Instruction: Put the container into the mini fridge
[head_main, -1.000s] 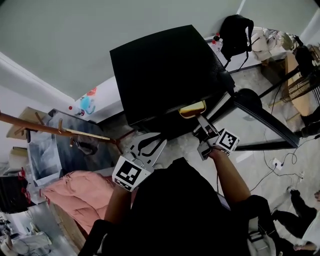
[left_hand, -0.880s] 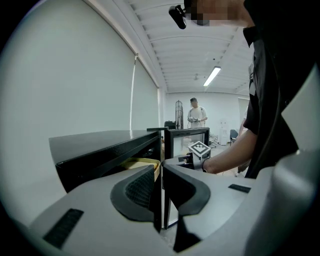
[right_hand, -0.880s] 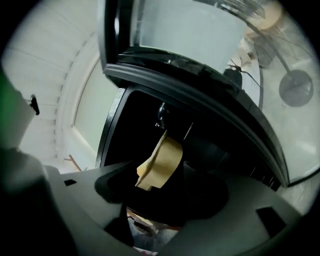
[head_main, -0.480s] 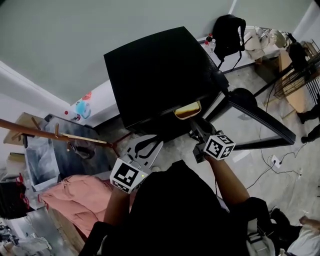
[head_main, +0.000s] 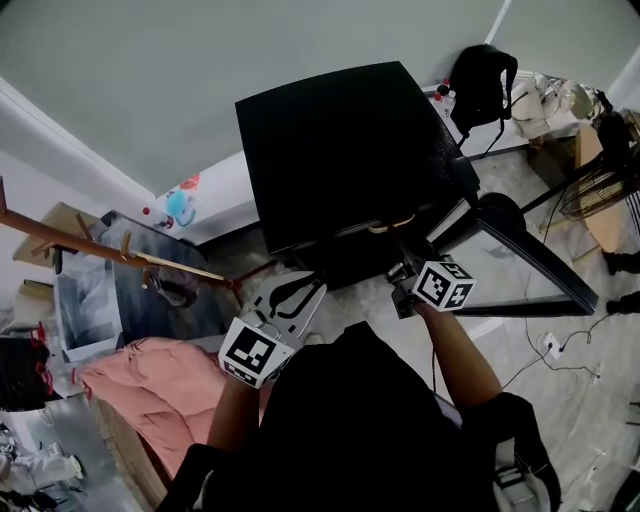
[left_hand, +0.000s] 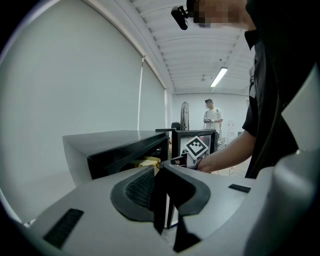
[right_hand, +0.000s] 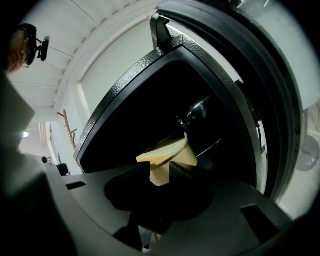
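As right tool (right_hand: 159, 171) jaws close, container (right_hand: 167, 152) pinched between, at fridge (head_main: 340, 150) mouth.

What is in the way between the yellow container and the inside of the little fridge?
Nothing visible. The fridge has its door open, and the yellow container already pokes into the dark opening. It sits between the jaws of the right gripper, which have just been closing on it.

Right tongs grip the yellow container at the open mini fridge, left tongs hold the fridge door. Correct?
Wrong on the left tongs: the left gripper view shows them shut on nothing, short of the mini fridge. The right tongs, which have just been closing, do grip the yellow container at the open fridge.
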